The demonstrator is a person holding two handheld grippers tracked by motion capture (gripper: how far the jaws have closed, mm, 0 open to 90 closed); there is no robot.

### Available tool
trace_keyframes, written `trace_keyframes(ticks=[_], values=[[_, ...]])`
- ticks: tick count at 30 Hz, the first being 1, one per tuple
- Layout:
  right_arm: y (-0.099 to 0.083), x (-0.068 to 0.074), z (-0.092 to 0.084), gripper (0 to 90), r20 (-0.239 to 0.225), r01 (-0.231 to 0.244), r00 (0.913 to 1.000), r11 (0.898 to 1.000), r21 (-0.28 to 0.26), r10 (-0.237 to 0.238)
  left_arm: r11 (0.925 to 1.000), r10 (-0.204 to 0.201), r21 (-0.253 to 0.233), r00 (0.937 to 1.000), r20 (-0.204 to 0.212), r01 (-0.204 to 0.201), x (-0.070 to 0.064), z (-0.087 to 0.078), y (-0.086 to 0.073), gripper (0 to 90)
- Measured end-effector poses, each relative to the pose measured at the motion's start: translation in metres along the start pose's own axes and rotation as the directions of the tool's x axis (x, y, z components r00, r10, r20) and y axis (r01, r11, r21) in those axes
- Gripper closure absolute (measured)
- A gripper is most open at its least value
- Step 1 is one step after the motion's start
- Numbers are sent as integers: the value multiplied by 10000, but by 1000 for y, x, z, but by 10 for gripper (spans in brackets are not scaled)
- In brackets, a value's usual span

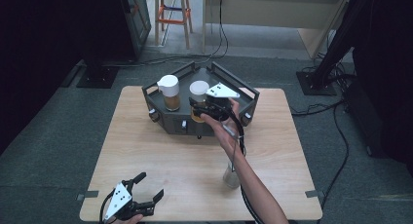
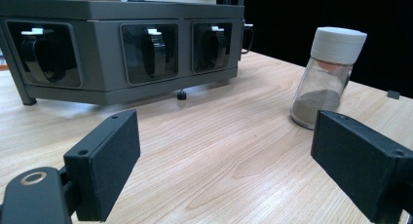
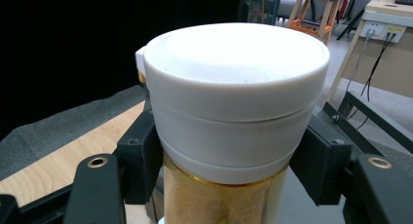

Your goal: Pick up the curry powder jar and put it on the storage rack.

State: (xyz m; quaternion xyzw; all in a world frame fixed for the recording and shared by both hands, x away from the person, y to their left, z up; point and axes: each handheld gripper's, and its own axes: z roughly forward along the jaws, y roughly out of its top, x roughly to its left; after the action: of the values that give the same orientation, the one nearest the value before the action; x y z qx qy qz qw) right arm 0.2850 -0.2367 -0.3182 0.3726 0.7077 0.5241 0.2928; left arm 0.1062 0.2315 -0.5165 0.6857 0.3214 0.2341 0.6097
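At the table's near left corner, the left gripper [image 1: 148, 189] lay low over the wooden tabletop [image 1: 160, 151], its 2 black jaws spread apart with only bare wood between them. Its own view looked along those jaws toward the front of a dark grey rack [image 2: 122, 53], whose 3 recessed windows each showed a black clip with a white tab. Just right of that rack, a small glass shaker [image 2: 327, 75] with a white screw cap stood upright on the wood, a shallow layer of grey-brown powder in its bottom; it touched neither jaw.

Farther back, near the middle of the table, the same rack [image 1: 168, 119] sat with its angled frame open at the top. 1 jar [image 1: 169, 93] with a white cap and amber-brown contents stood upright in the rack's left part.

Just right of it, the right gripper [image 1: 198, 108] was clamped on a second spice jar [image 1: 198, 95], also white-capped and filled with golden powder. From the right gripper view, the black pads pressed against both sides of the jar at the lower edge of its white cap [image 3: 236, 92], and the jar stood upright between them. The person's right forearm [image 1: 248, 175] reached diagonally across the table, passing over the glass shaker [image 1: 231, 177] near the front right.
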Motion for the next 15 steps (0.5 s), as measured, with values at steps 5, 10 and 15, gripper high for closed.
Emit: trace_keyframes(ticks=[5,10,15], values=[[2,-4,10,351,105,-116,9999,9999,1,116,10000,-19,8,10000,-11,19,0,0,0,106],[3,-6,21,351,339,-153,9993,9999,80,150,10000,-24,2,10000,-18,24,1,0,0,106],[1,-9,32,351,598,-278,9978,9996,103,272,10000,-16,9,10000,-21,16,1,0,0,106]])
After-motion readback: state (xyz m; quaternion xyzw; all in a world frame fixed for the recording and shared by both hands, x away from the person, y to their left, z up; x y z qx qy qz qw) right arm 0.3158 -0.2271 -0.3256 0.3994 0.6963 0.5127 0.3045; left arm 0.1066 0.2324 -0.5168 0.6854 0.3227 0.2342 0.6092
